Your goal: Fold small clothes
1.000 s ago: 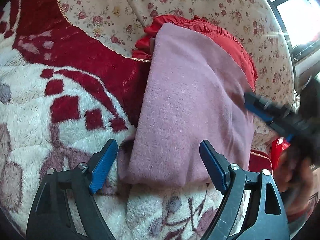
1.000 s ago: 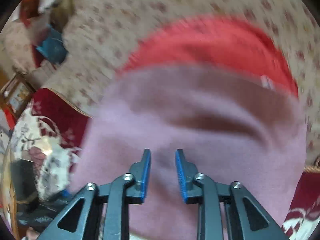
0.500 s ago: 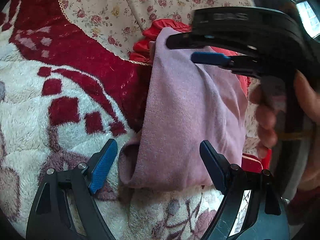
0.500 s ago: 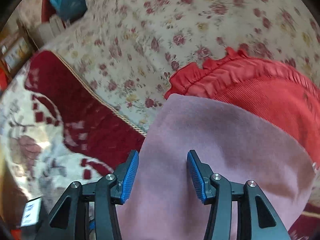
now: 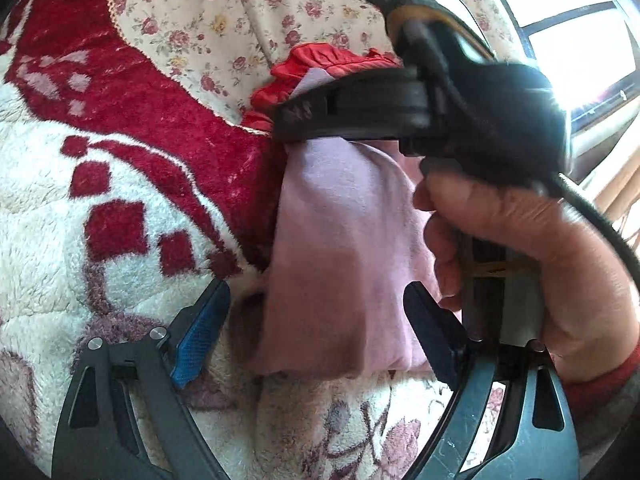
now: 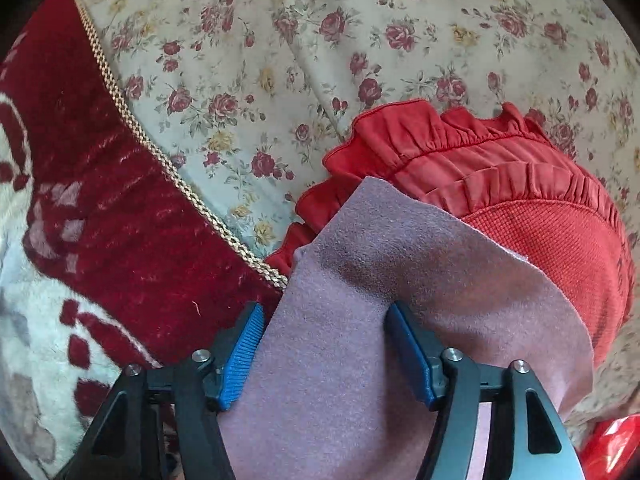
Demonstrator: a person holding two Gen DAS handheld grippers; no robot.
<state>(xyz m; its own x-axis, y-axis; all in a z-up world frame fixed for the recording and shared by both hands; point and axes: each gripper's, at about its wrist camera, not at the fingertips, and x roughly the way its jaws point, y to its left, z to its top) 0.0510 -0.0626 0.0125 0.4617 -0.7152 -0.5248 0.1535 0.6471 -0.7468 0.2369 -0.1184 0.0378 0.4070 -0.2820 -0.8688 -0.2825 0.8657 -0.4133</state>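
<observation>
A folded mauve-pink garment lies on a plush red-and-white blanket, partly over a folded red ruffled garment. My left gripper is open, its jaws wide apart on either side of the pink garment's near edge. My right gripper is open just above the pink garment, near its far corner. In the left wrist view the right gripper's body and the hand holding it cover the garment's right side.
A floral sheet with a gold braided edge lies beyond the garments. A bright window is at the far right. A shiny red object sits at the lower right.
My right gripper has moved forward and to the left across the pink garment toward its far corner, and its jaws have opened wider. The left gripper has stayed put and open.
</observation>
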